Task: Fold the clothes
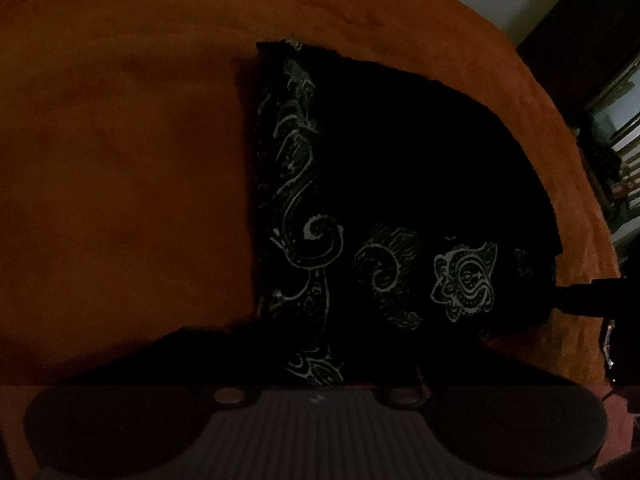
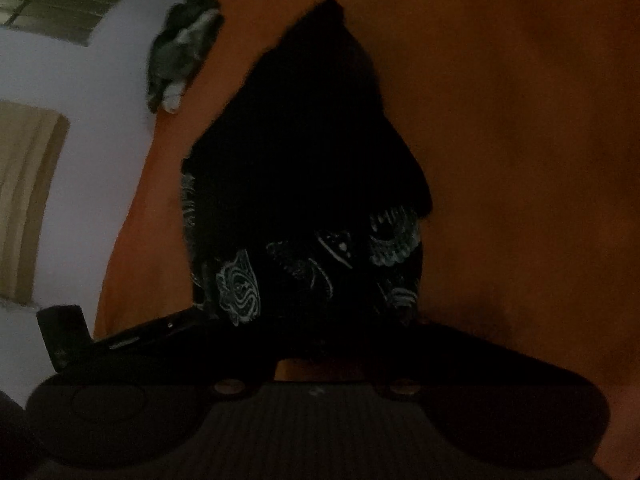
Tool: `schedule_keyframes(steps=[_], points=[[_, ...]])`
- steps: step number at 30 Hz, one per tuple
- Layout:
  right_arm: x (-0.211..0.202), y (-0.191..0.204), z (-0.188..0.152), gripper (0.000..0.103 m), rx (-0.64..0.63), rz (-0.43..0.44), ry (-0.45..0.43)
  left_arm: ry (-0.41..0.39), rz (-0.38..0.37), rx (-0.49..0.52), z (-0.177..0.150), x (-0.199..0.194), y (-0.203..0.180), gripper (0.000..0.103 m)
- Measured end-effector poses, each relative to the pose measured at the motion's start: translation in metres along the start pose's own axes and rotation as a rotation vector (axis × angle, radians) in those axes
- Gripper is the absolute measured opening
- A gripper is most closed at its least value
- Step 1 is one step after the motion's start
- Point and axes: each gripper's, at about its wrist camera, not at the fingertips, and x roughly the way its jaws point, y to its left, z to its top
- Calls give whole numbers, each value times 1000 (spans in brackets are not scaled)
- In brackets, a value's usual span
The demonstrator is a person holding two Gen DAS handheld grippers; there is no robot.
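On the orange blanket, right claw closed at black garment.

Folded garment flat on blanket, seemingly near its edge

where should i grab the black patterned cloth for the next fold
Probably at a near corner of the black patterned cloth, along the printed hem facing the cameras. It lies flat and already folded on the orange cover, and that edge shows clearly against it, so come in low from the near side. The far corners are too dark to judge.
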Motion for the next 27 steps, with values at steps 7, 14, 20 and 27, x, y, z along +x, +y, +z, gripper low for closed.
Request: schedule_keyframes(steps=[7, 14, 20, 27], points=[[-1, -18, 2, 13, 42, -91, 115, -32, -19, -10, 10, -13, -1, 44], [-34, 11, 36, 33, -105, -141, -43, -57, -86, 53, 60, -15, -21, 45], [-3, 54, 45, 33, -337, -139, -143, -28, -78, 83, 92, 31, -30, 38], [56, 58, 23, 32, -466, -250, -116, -8, 78, 40, 74, 40, -9, 4]])
